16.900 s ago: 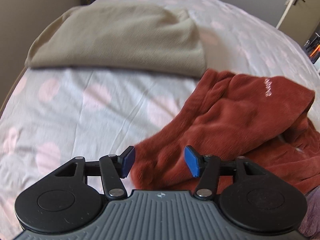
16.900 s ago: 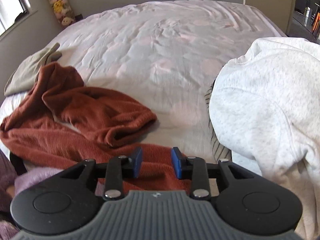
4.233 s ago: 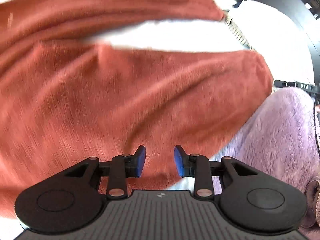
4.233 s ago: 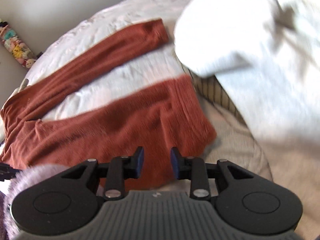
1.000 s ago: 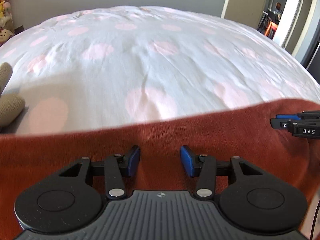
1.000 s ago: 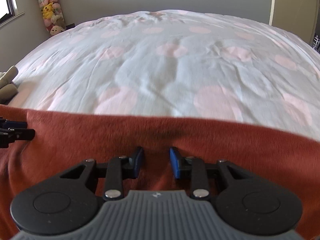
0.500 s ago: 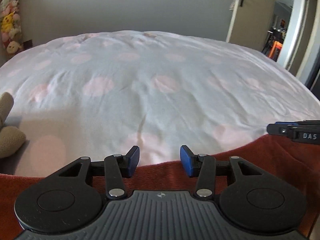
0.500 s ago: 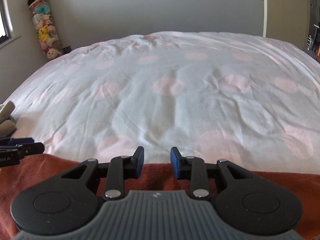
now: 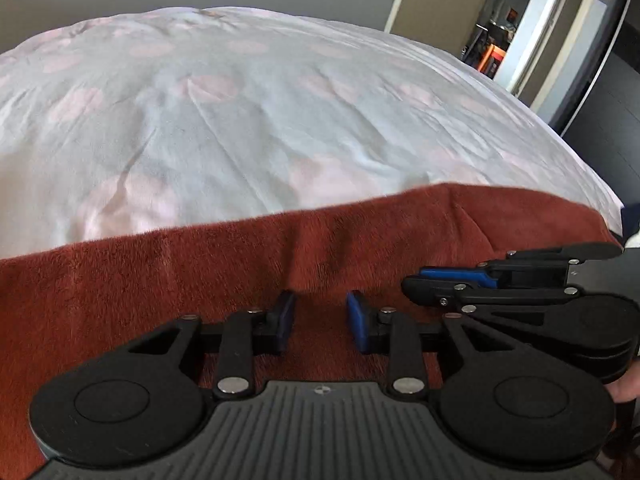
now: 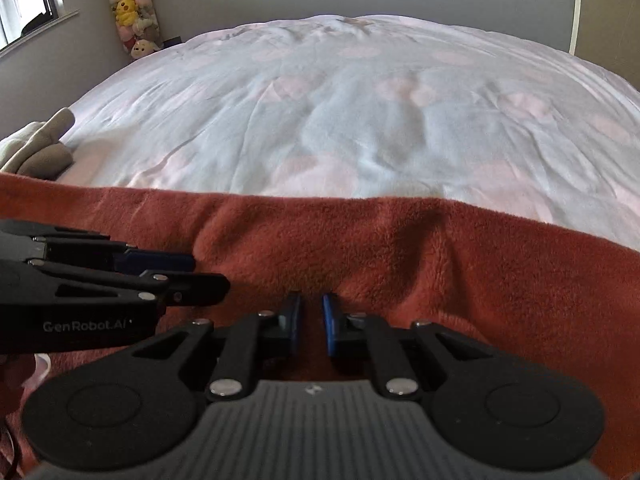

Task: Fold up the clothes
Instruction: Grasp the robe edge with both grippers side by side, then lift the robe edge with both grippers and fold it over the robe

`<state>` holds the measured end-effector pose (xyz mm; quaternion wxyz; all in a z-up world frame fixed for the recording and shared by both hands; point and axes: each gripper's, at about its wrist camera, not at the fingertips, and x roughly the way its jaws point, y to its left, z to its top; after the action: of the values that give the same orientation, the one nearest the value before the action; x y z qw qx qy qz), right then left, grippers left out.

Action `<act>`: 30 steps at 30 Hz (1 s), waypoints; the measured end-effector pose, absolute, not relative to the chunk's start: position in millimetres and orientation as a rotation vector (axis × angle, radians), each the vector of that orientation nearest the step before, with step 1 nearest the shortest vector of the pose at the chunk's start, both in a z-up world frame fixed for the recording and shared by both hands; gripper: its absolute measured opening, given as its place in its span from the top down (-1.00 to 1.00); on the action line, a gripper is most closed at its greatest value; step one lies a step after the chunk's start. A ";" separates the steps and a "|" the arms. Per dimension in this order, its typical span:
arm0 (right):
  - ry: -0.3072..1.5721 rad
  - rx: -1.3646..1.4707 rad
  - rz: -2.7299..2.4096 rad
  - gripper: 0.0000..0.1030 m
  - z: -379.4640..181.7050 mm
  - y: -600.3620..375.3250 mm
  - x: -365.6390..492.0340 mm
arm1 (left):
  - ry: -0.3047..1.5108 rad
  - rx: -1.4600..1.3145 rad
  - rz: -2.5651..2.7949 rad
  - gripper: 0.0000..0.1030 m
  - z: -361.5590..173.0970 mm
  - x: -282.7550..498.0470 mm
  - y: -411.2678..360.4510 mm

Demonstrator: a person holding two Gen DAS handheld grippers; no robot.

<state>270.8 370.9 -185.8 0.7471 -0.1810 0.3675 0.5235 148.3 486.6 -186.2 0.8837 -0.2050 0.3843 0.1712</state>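
A rust-red fleece garment lies spread across the near edge of the bed. My left gripper sits low on it, its jaws closing with a raised fold of the fleece between the blue pads. Just to its right, my right gripper is closing to a narrow gap on another pinch of the same cloth. Creases run from both sets of jaws. Each gripper appears side-on in the other's view: the right gripper and the left gripper, almost touching.
The bed cover, white with pink dots, stretches away beyond the garment. A folded beige garment lies at the bed's left edge. Plush toys hang in the far left corner. An open doorway is at the right.
Both grippers have come down and forward onto the red garment and drawn close together. Both pairs of jaws have narrowed, and the fleece now puckers at them.
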 end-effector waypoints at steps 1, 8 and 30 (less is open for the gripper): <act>0.790 -0.405 1.144 0.82 -186.3 377.3 271.8 | 0.794 -0.433 0.360 0.61 -186.9 150.6 489.7; 0.775 -0.354 1.139 0.97 -188.2 403.3 288.8 | 0.740 -0.480 0.382 0.85 -191.3 164.3 508.6; 0.861 -0.297 1.058 0.54 -167.1 249.8 228.5 | 0.850 -0.441 0.355 0.55 -170.6 49.8 398.0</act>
<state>228.5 249.8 -167.1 0.7662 -0.1369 0.3962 0.4870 49.8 398.0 -170.6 0.8725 -0.2111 0.4066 0.1698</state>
